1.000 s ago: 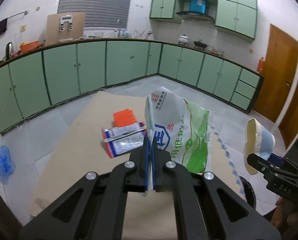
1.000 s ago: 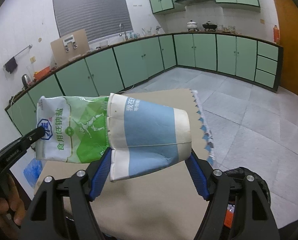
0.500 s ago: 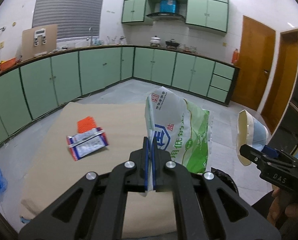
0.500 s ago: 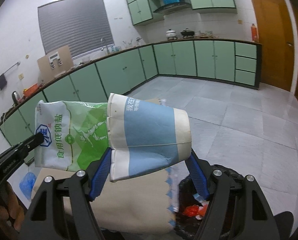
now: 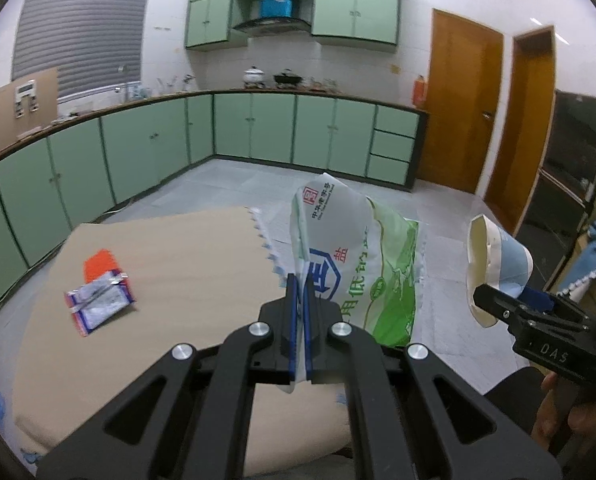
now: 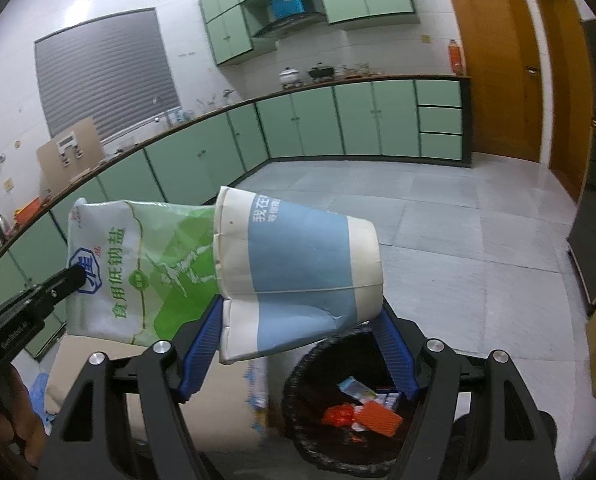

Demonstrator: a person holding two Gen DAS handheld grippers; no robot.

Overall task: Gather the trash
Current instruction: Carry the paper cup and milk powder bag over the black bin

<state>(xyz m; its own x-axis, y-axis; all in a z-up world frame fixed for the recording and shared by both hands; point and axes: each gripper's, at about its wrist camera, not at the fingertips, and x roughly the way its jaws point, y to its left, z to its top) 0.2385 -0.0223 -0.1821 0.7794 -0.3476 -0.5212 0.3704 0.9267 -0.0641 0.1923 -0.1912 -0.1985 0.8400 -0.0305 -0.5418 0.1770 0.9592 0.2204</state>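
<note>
Right wrist view: the right gripper [image 6: 298,344] clamps a crushed paper cup [image 6: 294,276] above the black trash bin [image 6: 298,380]; the left gripper [image 5: 298,300], its blue pads pressed together, pinches a green salt bag [image 5: 357,264] beside the table [image 5: 186,264], where 2 wrappers [image 5: 98,300] lie

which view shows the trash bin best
The right wrist view: the black bin sits just below the right gripper and its paper cup, open, with orange and blue trash visible inside. The left wrist view does not show it at all.
</note>
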